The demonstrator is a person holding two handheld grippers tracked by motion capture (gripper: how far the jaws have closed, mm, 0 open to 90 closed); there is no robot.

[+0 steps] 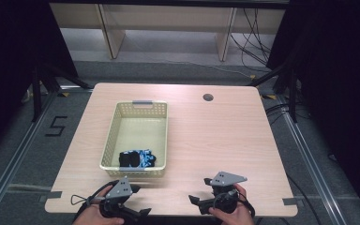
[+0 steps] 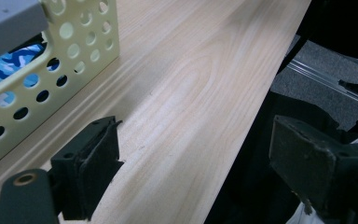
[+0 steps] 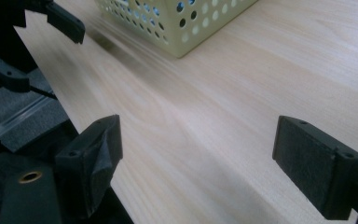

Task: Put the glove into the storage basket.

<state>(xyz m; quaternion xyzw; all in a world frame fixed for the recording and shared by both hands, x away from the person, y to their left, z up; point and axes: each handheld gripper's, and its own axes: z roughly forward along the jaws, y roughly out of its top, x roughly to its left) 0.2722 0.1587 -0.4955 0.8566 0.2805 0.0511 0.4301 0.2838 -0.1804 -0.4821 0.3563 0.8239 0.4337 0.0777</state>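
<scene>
A pale yellow perforated basket (image 1: 135,136) stands left of the table's middle. Inside it, at its near end, lies a bundled cloth item (image 1: 137,159) in blue camouflage print and black. Through the basket wall (image 2: 81,44) in the left gripper view, the blue print (image 2: 9,65) shows. My left gripper (image 1: 140,200) rests open at the front edge just below the basket, with nothing between its jaws (image 2: 196,158). My right gripper (image 1: 199,190) is open too, near the front edge to the right, holding nothing (image 3: 200,158). The basket's corner (image 3: 191,23) shows in the right gripper view.
The light wooden table (image 1: 215,136) has a round cable hole (image 1: 208,97) at the back right. The basket carries a grey handle (image 1: 142,102) on its far rim. Black curtains flank both sides, and grey floor with rails surrounds the table.
</scene>
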